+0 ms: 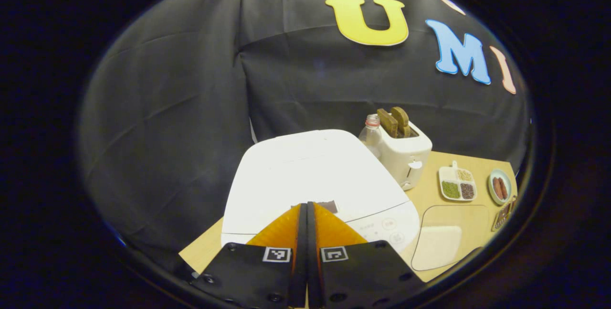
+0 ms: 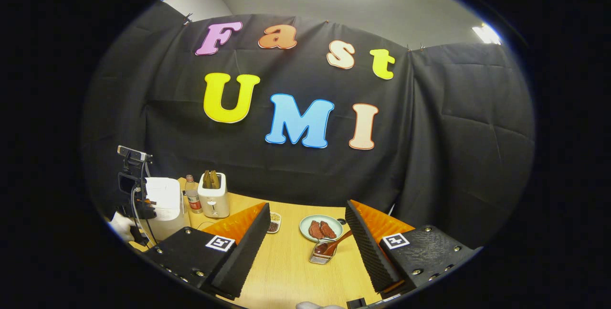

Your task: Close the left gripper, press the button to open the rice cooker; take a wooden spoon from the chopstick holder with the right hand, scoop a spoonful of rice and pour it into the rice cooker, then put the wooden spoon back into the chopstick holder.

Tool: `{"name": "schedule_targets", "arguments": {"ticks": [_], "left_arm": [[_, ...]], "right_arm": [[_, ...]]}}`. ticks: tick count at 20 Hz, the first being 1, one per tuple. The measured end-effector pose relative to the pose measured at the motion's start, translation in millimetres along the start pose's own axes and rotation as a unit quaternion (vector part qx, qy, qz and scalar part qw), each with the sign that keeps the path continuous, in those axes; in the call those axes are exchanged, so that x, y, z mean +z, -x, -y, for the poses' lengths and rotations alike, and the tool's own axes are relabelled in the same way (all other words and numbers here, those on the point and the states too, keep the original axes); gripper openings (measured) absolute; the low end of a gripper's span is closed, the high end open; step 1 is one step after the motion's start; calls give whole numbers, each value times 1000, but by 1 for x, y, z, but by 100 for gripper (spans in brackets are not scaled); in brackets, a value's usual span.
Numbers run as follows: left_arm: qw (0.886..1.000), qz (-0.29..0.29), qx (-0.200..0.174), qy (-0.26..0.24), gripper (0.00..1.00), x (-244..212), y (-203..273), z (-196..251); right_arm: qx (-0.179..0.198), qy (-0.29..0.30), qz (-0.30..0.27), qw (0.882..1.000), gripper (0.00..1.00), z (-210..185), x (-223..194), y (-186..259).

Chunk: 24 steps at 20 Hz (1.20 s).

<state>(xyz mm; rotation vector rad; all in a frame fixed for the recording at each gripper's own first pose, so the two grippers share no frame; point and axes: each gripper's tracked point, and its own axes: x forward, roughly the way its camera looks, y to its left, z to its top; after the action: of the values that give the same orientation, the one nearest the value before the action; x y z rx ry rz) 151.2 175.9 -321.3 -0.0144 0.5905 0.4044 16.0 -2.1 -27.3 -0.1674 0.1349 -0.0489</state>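
The left gripper, fingers pressed together, hovers over one closed rice cooker. The right gripper gapes apart above one wooden spoon in one chopstick holder.

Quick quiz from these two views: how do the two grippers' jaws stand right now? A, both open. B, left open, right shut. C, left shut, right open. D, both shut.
C: the left gripper has its jaws pressed together over the closed rice cooker, while the right gripper has its jaws spread wide with bare table between them.
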Motion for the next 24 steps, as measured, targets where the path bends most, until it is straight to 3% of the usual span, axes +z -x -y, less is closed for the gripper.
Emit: {"name": "schedule_targets", "arguments": {"ticks": [9,16,17,19,21,24], "left_arm": [[996,-84,-20,29,10,-2,-8,-2],[998,-63,-18,7,10,8,-8,-1],[999,-45,-13,3,10,17,1,-2],[998,57,5,-3,10,66,17,-12],[986,169,11,1,9,124,56,-19],[959,282,-20,10,11,176,145,-8]], "right_arm": [[10,-10,-8,1000,96,-3,-11,-4],[7,-26,-3,1000,96,2,-16,-3],[5,-32,7,999,96,4,-13,-1],[5,-44,27,999,96,6,-8,2],[3,-53,36,998,96,8,-7,1],[-3,-54,40,998,96,12,-5,-1]]}}
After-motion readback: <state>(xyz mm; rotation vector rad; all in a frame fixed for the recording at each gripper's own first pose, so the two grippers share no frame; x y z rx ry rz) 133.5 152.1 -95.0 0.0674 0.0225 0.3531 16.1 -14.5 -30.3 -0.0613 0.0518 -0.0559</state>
